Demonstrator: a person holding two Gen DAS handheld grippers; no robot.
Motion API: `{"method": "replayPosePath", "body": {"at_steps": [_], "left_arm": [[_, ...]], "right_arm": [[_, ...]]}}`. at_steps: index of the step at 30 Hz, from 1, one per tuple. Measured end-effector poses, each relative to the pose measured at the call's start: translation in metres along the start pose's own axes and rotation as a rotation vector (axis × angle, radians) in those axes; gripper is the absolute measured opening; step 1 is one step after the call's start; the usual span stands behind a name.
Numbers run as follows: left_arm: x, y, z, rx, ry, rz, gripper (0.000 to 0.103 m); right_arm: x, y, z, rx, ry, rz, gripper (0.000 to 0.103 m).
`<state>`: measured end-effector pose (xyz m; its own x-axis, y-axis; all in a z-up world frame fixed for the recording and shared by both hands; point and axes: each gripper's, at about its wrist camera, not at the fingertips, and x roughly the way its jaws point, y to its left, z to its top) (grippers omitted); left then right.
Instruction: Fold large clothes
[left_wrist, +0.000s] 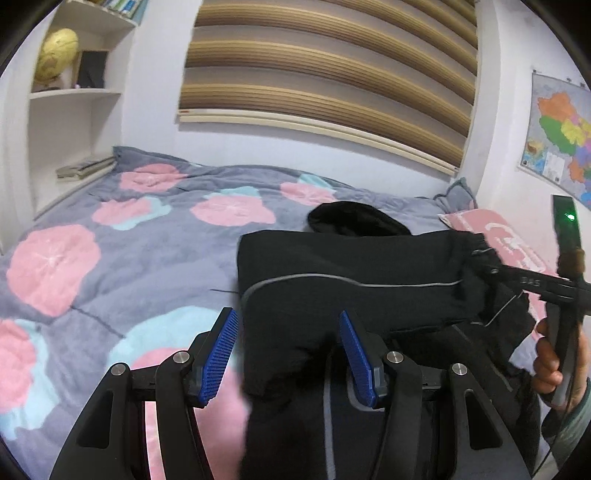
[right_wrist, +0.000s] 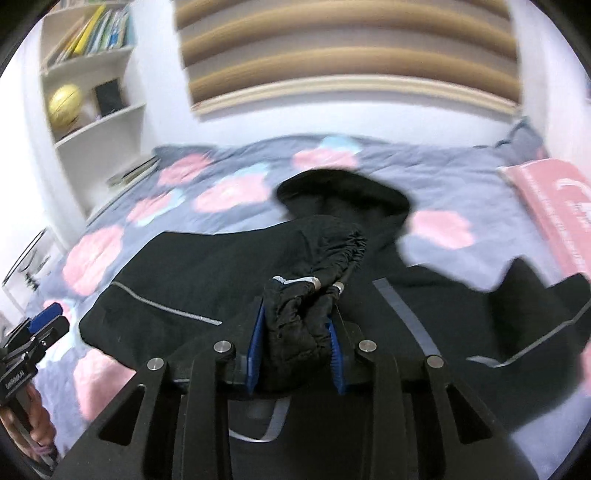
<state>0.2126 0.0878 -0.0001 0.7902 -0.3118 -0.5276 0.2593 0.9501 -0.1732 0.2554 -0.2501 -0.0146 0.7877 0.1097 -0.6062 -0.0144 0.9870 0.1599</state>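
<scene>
- The bed, under a grey cover with pink and pale-blue flowers, fills both views; a striped blind hangs on the wall behind it.
- A black jacket with thin grey piping lies spread on the cover, its hood toward the wall and one sleeve folded across the body.
- White shelves at the far left hold a gold globe; a map is on the right wall.
- A pink pillow lies at the bed's right side.
- The left gripper hovers over the jacket's near edge, its blue pads wide apart and holding nothing.
- The right gripper is closed on the bunched sleeve cuff, lifted over the jacket's body.
</scene>
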Motion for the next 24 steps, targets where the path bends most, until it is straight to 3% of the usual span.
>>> {"method": "replayPosePath", "body": {"at_steps": [3,7,15,19,24], "left_arm": [[0.026,-0.023,0.004,0.017,0.038,-0.019,0.059],[0.076,-0.053,-0.004,0.048,0.138,-0.030,0.059],[0.175,-0.075,-0.060,0.057,0.387,0.015,0.059],[0.186,-0.071,-0.069,0.054,0.411,0.028,0.059],[0.182,-0.082,-0.065,0.118,0.408,0.068,0.059]], "right_arm": [[-0.012,-0.039,0.006,0.018,-0.010,-0.063,0.034],[-0.001,-0.088,0.000,0.028,0.045,-0.128,0.034],[0.068,-0.153,-0.067,0.097,0.246,-0.145,0.034],[0.095,-0.180,-0.100,0.170,0.348,-0.133,0.037],[0.075,-0.181,-0.098,0.155,0.363,-0.167,0.047]]}}
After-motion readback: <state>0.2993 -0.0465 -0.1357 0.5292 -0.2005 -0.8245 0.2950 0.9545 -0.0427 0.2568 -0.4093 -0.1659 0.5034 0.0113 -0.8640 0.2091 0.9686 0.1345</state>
